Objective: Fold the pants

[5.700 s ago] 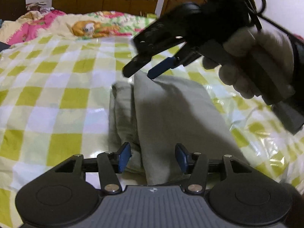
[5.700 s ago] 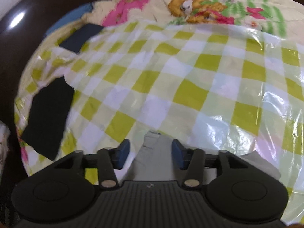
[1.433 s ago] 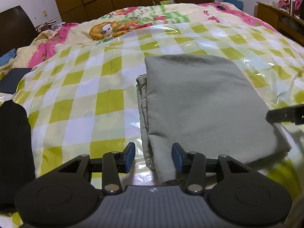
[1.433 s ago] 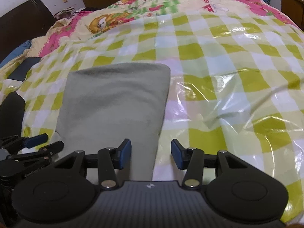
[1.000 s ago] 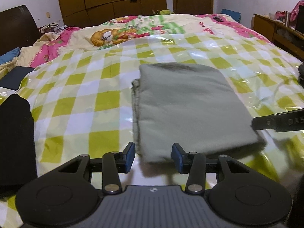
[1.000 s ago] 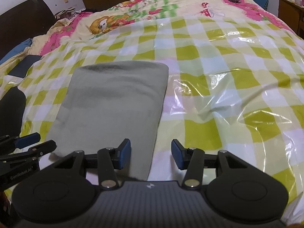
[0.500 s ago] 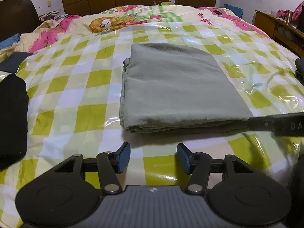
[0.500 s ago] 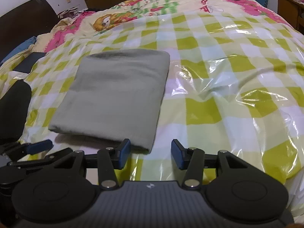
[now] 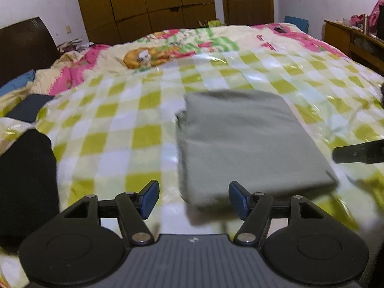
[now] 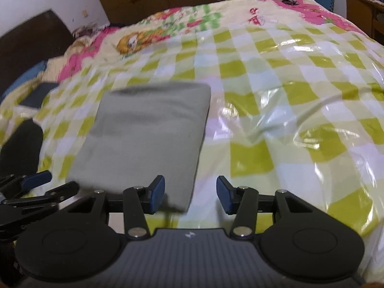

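The grey-green pants lie folded in a flat rectangle on the yellow-checked plastic sheet. My left gripper hovers at their near left corner. Its jaws are opening, and the corner shows between the blue pads without touching them. In the right wrist view the pants lie to the left. My right gripper stands open at their near right corner, its pads clear of the cloth. The left gripper shows at the lower left of that view. A finger of the right gripper enters the left wrist view from the right.
A black garment lies at the bed's left edge, with a dark blue flat object beyond it. A cartoon-print quilt covers the far half of the bed. A dark headboard, wooden wardrobes and a desk surround it.
The left jaws have spread clearly wider. Both grippers drew back from the pants' near edge and have since come close to it again. The pants lie folded as before.
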Demonstrator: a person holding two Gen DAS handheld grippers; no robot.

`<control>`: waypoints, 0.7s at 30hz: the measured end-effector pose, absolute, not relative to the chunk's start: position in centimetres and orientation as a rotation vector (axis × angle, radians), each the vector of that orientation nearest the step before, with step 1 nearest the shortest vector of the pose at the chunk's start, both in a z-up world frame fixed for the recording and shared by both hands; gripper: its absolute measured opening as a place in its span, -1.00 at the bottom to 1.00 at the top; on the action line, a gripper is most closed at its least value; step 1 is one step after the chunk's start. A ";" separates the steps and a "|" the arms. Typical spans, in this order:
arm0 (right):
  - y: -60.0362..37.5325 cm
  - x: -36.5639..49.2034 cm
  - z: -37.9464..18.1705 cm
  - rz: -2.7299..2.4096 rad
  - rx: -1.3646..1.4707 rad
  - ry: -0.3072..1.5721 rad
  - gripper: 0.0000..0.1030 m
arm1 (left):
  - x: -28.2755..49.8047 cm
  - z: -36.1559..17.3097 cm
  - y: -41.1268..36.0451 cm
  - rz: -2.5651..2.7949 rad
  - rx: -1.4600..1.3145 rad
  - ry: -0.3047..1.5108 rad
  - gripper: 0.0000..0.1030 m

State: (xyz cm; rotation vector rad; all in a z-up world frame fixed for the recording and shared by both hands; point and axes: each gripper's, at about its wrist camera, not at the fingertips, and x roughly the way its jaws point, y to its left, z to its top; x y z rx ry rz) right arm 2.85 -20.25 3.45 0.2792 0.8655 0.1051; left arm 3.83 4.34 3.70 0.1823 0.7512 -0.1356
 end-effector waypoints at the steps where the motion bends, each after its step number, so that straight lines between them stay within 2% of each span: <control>1: -20.5 3.6 3.5 0.112 0.294 0.866 0.14 | 4.6 3.8 4.8 -0.133 0.178 0.749 0.52; 6: -20.7 7.8 2.6 0.168 0.348 0.867 0.15 | 8.2 3.4 6.5 -0.177 0.141 0.773 0.53; 14: -21.9 11.0 -2.3 0.233 0.492 0.959 0.19 | 12.8 -0.5 6.6 -0.307 0.061 0.868 0.54; 21: -22.1 11.4 -2.0 0.366 0.567 0.955 0.20 | 14.6 -1.6 6.8 -0.387 0.021 0.908 0.61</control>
